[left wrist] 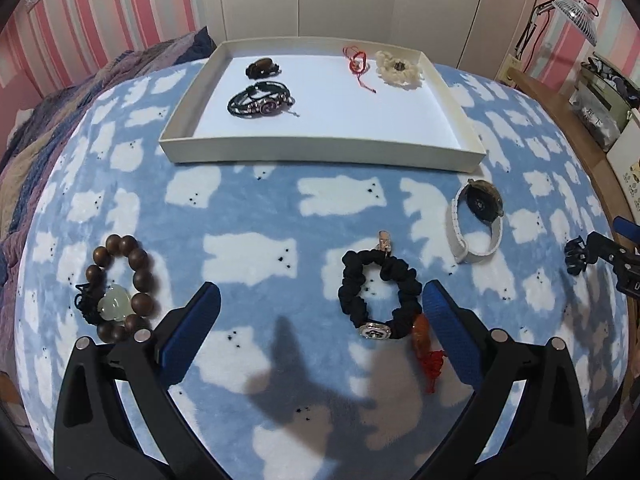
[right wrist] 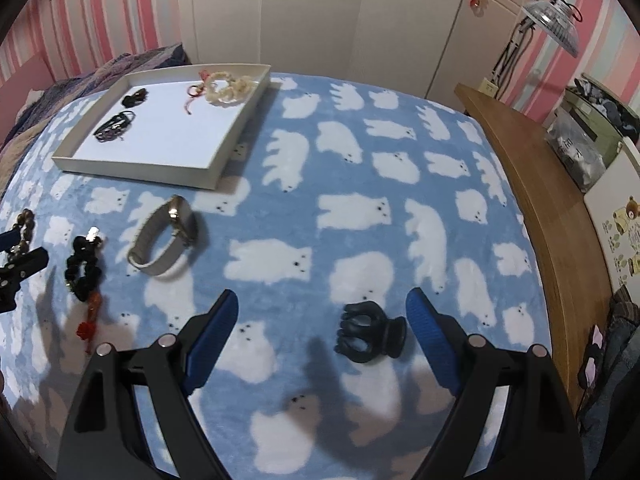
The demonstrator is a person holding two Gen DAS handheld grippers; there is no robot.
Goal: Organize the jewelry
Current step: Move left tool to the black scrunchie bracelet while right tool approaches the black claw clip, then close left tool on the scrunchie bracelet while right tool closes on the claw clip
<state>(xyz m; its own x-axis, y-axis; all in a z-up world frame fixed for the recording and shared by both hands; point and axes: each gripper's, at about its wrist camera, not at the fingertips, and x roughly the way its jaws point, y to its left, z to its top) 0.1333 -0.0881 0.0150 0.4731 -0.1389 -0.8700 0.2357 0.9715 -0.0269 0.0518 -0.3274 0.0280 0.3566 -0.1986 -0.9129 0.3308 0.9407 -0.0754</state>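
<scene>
Both my feeds are evenly and fairly brightly lit, indoor light from above and behind the rig. Soft grey gripper shadows fall forward on the blanket near the lower centre of each view. The white tray floor reads nearly blown out. Fisheye distortion bows the edges strongly; dark vignette fills the corners. Focus is acceptable centrally, softer towards the rim.
</scene>
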